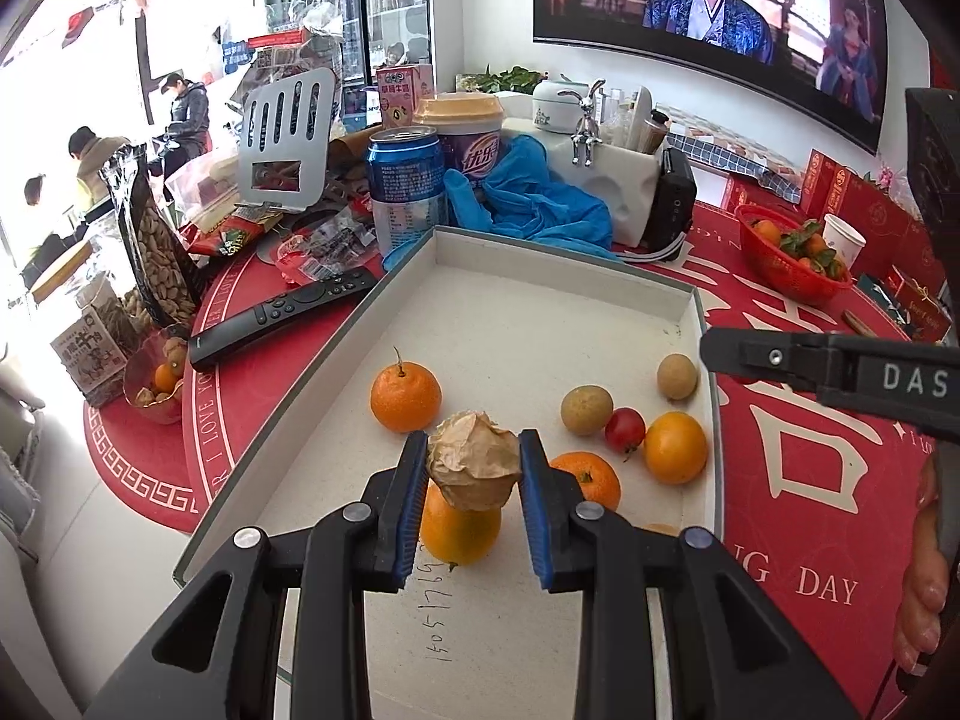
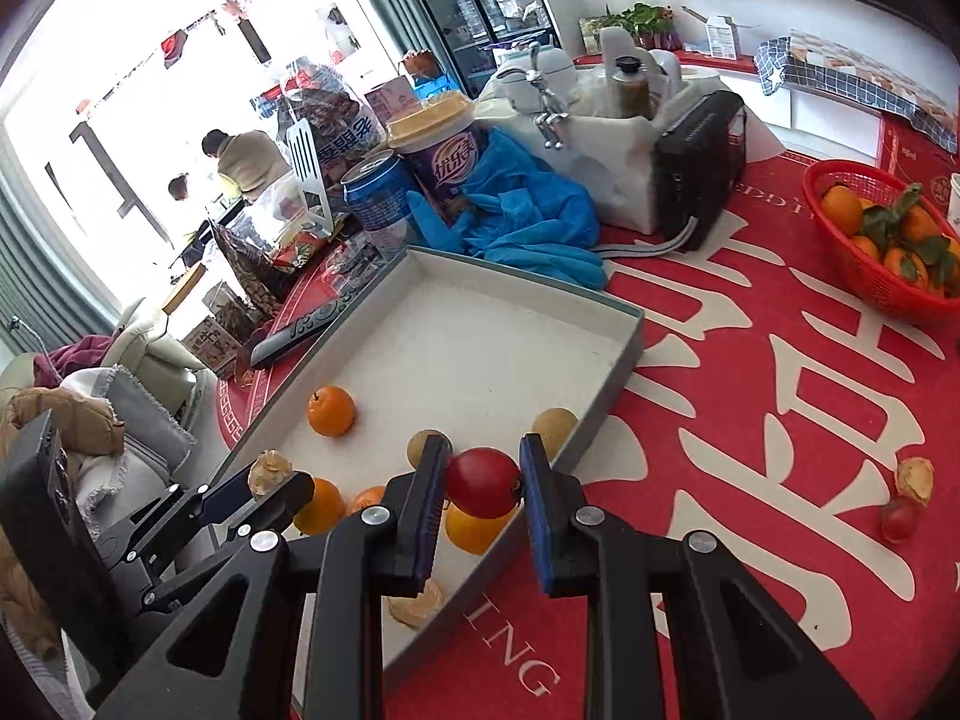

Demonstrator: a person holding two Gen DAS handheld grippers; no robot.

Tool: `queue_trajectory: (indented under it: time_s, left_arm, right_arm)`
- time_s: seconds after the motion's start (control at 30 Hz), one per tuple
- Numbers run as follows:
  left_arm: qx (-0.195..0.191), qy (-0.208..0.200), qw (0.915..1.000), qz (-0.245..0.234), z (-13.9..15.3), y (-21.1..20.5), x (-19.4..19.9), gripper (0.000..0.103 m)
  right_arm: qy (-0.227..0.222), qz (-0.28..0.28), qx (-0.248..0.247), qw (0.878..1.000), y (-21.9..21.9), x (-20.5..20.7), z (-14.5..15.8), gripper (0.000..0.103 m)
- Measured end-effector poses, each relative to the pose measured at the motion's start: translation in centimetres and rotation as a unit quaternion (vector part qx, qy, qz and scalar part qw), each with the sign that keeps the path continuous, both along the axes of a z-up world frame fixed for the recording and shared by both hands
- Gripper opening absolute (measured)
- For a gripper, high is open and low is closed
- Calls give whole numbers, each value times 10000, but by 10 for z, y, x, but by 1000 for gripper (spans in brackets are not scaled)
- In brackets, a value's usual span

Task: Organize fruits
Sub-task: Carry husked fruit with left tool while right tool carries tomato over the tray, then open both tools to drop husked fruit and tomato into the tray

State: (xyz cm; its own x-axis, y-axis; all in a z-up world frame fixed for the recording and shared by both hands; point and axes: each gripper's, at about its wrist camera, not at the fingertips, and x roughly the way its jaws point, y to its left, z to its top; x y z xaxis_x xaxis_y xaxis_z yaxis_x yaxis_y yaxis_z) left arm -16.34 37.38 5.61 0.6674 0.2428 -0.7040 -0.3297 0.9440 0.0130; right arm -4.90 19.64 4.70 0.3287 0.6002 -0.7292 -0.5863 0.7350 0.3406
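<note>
Fruit sorting well advanced, not finished.
My left gripper (image 1: 474, 465) is clamped on a papery husked fruit (image 1: 474, 459) above the grey tray (image 2: 630, 336); my right gripper (image 2: 483, 483) is clamped on a cherry tomato (image 2: 483, 482) over the tray's near edge. Inside the tray lie oranges (image 1: 405, 396), brown round fruits (image 1: 587, 411) and a tomato. Outside it, to the right on the red cloth, a husked fruit (image 2: 915, 478) and a tomato (image 2: 899, 519) remain, by my judgement.

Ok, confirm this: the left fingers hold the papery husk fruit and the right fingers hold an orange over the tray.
Not quite. The right fingers hold a red cherry tomato, not an orange, as the right wrist view shows. The left fingers do hold the papery husk fruit over the tray.
</note>
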Motion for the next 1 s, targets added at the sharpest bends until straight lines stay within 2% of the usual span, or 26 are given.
queue_trajectory:
  time_s: [0.17, 0.5, 0.53, 0.6, 0.63, 0.67, 0.7, 0.73, 0.9, 1.0]
  left_arm:
    - [4, -3, 10000, 12, -2, 4, 6, 32]
    - [-45, 97, 9999, -2, -11, 6, 13, 33]
    - [-30, 89, 10000, -11, -11, 5, 13, 34]
    - [34, 92, 9999, -43, -11, 3, 13, 48]
    - [75, 76, 9999, -64, -10, 1, 12, 54]
    - [128, 52, 9999, -62, -8, -1, 11, 69]
    - [175, 0, 9998, -54, -6, -3, 10, 76]
    - [223, -60, 9997, -49, -3, -5, 8, 78]
    - [201, -170, 9995, -191, 11, -19, 5, 79]
    - [232, -241, 9988, -352, 18, -33, 3, 79]
  right_arm:
    - [-57, 79, -247, 9996, 23, 3, -9, 26]
    - [-98, 99, -443, 9989, 38, 8, -19, 26]
    - [-118, 103, -472, 9988, 39, 8, -19, 26]
    - [-77, 132, -492, 9987, 41, 8, -21, 27]
    - [-48, 127, -510, 9986, 41, 9, -21, 39]
    - [-48, 103, -531, 9985, 39, 9, -22, 54]
    - [-95, 63, -527, 9985, 36, 9, -21, 83]
    - [-185, 79, -397, 9990, 32, 7, -17, 93]
    - [-800, -419, -851, 9923, -1, 0, -4, 93]
    - [-1028, -983, -1128, 9834, -40, 7, 1, 93]
